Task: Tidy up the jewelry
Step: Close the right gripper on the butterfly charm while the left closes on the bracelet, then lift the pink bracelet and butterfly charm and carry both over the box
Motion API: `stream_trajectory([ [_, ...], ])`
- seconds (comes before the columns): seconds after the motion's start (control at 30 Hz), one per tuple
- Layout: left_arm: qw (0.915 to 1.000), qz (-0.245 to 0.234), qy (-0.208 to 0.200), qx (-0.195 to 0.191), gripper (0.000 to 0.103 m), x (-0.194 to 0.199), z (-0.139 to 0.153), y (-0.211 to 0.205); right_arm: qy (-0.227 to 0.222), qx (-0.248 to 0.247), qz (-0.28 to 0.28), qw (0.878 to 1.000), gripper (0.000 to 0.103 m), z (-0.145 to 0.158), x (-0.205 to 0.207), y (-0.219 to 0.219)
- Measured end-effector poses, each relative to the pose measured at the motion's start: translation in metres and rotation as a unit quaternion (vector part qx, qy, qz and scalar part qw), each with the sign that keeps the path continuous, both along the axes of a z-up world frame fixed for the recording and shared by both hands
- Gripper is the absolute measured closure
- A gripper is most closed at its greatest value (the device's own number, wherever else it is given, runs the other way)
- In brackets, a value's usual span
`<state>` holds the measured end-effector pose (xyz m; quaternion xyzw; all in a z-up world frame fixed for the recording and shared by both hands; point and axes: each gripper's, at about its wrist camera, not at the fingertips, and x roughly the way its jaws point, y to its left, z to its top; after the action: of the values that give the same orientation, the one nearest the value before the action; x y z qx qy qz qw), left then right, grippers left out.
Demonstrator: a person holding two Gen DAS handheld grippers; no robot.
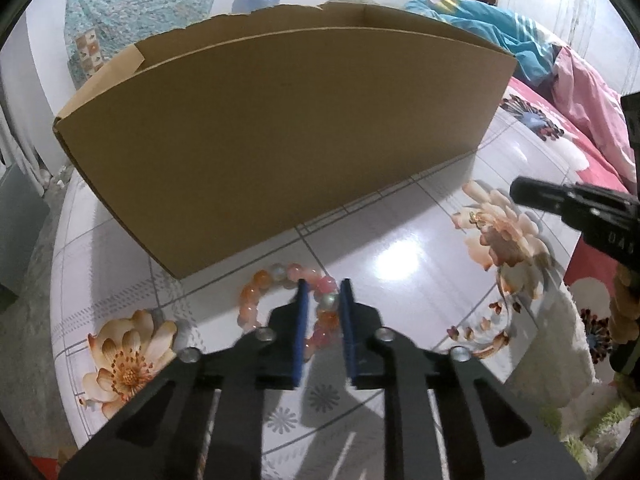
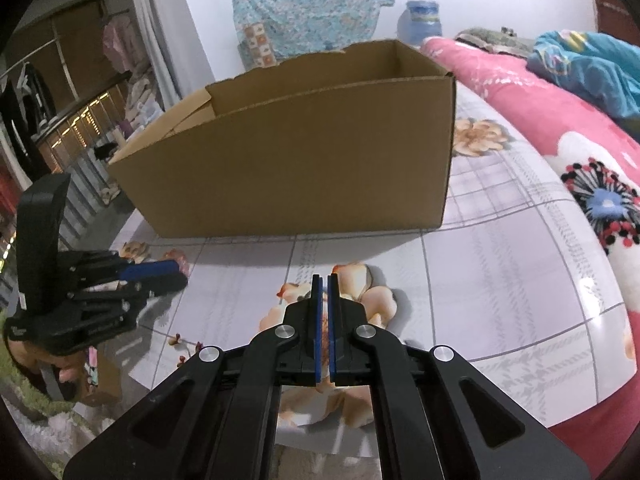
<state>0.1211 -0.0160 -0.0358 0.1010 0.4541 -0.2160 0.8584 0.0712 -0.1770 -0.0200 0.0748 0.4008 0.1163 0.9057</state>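
Note:
A bracelet of pink, orange and pale beads lies on the floral table cover just in front of a brown cardboard box. My left gripper has its blue pads on either side of the bracelet's right part, and beads fill the gap between them. A small gold piece lies on a printed flower to the right. My right gripper is nearly closed with a thin empty gap, low over a printed flower in front of the box. The left gripper also shows in the right wrist view.
The table cover is white with grey checks and orange flowers. A bed with pink floral bedding and a blue blanket lies to the right. A water jug and a draped cloth stand behind the box.

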Motion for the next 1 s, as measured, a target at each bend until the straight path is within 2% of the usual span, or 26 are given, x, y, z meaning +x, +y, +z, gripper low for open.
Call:
stream_trajectory([
  [0.13, 0.9999, 0.003, 0.002, -0.010, 0.094, 0.001, 0.000, 0.003, 0.008, -0.011, 0.011, 1.000, 0.102, -0.004, 0.006, 0.008],
  [0.4, 0.9998, 0.006, -0.001, -0.017, 0.094, 0.000, 0.000, 0.002, 0.027, -0.068, 0.031, 0.997, 0.103, -0.017, 0.014, 0.029],
  [0.77, 0.9998, 0.007, 0.000, -0.021, 0.094, -0.001, -0.001, 0.004, 0.032, -0.067, 0.064, 0.995, 0.103, -0.013, 0.005, 0.042],
  [0.87, 0.9998, 0.007, 0.000, -0.020, 0.094, -0.001, -0.001, 0.004, 0.025, -0.074, 0.070, 0.994, 0.099, -0.011, 0.004, 0.040],
  [0.93, 0.9998, 0.006, -0.001, -0.019, 0.094, -0.002, 0.000, 0.004, 0.019, -0.084, 0.077, 0.993, 0.086, -0.011, 0.005, 0.038],
  [1.0, 0.9998, 0.005, -0.001, -0.018, 0.094, -0.002, 0.001, 0.004, 0.012, -0.097, 0.090, 0.991, 0.084, -0.010, 0.008, 0.040],
])
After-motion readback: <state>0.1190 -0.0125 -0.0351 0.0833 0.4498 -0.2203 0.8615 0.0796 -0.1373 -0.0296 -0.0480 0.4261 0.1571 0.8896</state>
